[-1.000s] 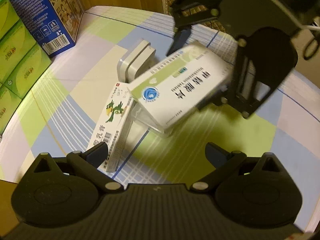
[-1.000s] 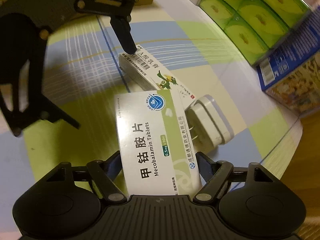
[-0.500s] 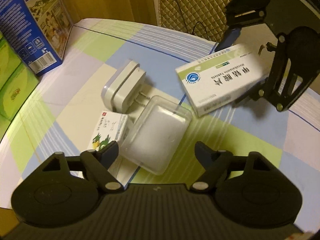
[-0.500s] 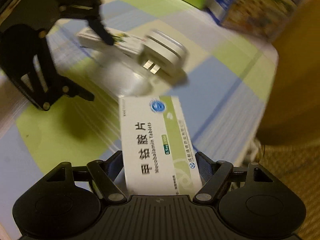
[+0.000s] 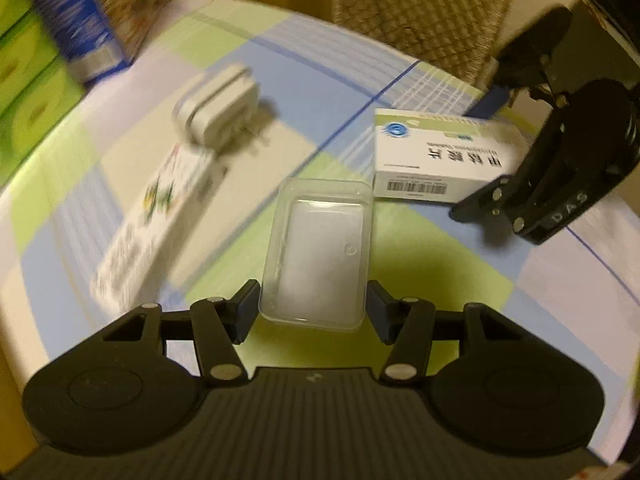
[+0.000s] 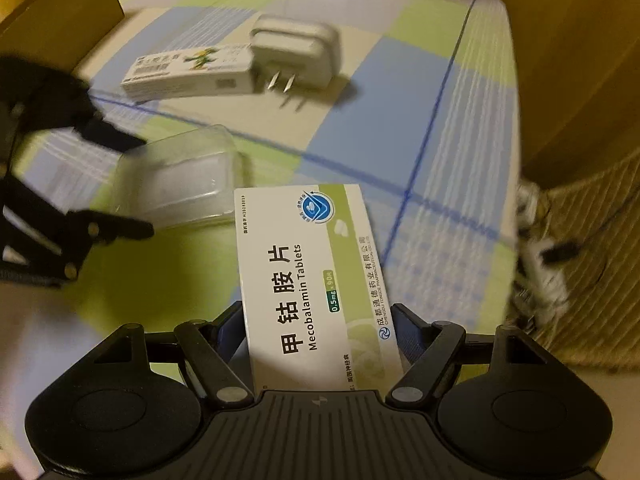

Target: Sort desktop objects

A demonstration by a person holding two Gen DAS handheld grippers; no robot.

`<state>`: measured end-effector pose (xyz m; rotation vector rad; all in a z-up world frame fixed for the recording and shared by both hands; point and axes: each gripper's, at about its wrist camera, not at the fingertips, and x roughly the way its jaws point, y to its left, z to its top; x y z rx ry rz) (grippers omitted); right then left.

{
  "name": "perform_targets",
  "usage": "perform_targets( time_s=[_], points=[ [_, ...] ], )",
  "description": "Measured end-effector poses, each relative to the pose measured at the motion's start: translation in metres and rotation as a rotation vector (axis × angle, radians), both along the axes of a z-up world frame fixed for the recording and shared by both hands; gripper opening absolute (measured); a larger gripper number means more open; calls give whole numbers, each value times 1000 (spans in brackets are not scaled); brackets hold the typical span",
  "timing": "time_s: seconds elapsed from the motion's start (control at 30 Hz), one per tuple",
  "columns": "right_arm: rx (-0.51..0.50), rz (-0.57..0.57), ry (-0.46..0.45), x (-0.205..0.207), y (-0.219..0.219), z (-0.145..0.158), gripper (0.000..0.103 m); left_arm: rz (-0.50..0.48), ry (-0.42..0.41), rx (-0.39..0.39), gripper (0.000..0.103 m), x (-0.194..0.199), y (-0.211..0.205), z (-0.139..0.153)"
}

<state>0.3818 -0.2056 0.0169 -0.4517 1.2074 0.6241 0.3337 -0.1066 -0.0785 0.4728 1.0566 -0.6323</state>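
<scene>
Left wrist view, left to right. Far out to the left of the left gripper (image 5: 312,306): stacked green cartons (image 5: 28,76) and a blue carton (image 5: 76,20) at the worktop (image 5: 420,240) edge, blurred. Ahead and left of the fingers: a long white ointment box (image 5: 156,220) with a green cartoon figure, lying flat, its far end just beside a white plug adapter (image 5: 218,114). Between the fingers: a clear plastic tray (image 5: 320,252), near end framed by both pads (image 5: 248,310); jaws closing on it, contact on either side too close to call. Ahead and right: a white-and-green Mecobalamin Tablets box (image 5: 440,156), one corner near the tray's far right corner, gripped from the right by the black right gripper (image 5: 486,152).

Right wrist view, left to right. Off to the left of the right gripper (image 6: 320,336): the black left gripper (image 6: 132,184), one finger above and one below the clear tray's (image 6: 180,184) left end. Ahead and left: the ointment box (image 6: 188,74), butted against the plug adapter (image 6: 298,50), prongs pointing back toward the camera. Between the fingers: the Mecobalamin Tablets box (image 6: 316,280), clamped across its width at the near end, far end reaching out over the checked blue, green and cream cloth. To the right: a quilted tan surface (image 6: 592,240) beyond the worktop (image 6: 440,120) edge, with something white and black on it, too blurred to name.
</scene>
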Motion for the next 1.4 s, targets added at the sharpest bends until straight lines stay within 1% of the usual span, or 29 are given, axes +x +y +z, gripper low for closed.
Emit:
perform_targets(
  time_s=[0.07,0.17,0.23,0.33,0.5,0.53,0.57,0.6,0.63,0.67,0.7,0.73,0.83,0.97,1.03,1.13,1.27,1.3,1.33,1.4],
  points=[
    [5,-28,14,-7,2,1,74,69,11,-2,52,-16,9,1],
    [-2,-74,24,-20,7,1,74,142,3,31,52,-40,20,3],
    [-5,-87,41,-33,14,1,74,193,6,34,52,-54,29,5],
    [5,-127,62,-54,22,3,74,246,-4,31,52,-78,44,6],
    [46,-130,87,-87,37,5,74,326,-2,-35,52,-116,72,10],
    [54,-132,87,-93,39,4,75,333,1,-43,52,-121,78,10],
    [67,-140,86,-99,40,4,78,342,0,-56,52,-125,82,9],
    [82,-153,75,-105,41,5,85,347,-7,-71,54,-129,87,9],
    [95,-164,59,-111,41,6,88,354,-17,-83,64,-134,92,9],
    [109,-170,39,-118,40,7,90,364,-29,-91,76,-134,94,8],
    [118,-174,20,-124,40,7,91,375,-45,-102,79,-136,98,8],
    [123,-179,2,-130,40,6,91,385,-59,-122,80,-138,101,8],
    [137,-208,-42,-143,35,2,92,404,-71,-180,80,-142,108,8],
    [186,-269,-85,-147,23,-6,92,365,-118,-218,80,-144,104,4],
    [191,-267,-115,-149,22,-5,92,347,-149,-231,80,-143,101,2],
    [194,-246,-165,-151,23,-5,92,341,-163,-245,78,-142,98,-3],
    [209,-233,-179,-151,25,-8,91,323,-182,-243,73,-140,94,-6],
    [209,-227,-186,-151,26,-9,90,321,-186,-238,73,-139,93,-7],
    [201,-218,-198,-151,28,-10,89,320,-188,-234,70,-139,93,-8],
    [191,-198,-219,-153,31,-11,82,325,-185,-231,66,-137,92,-10]
  ],
)
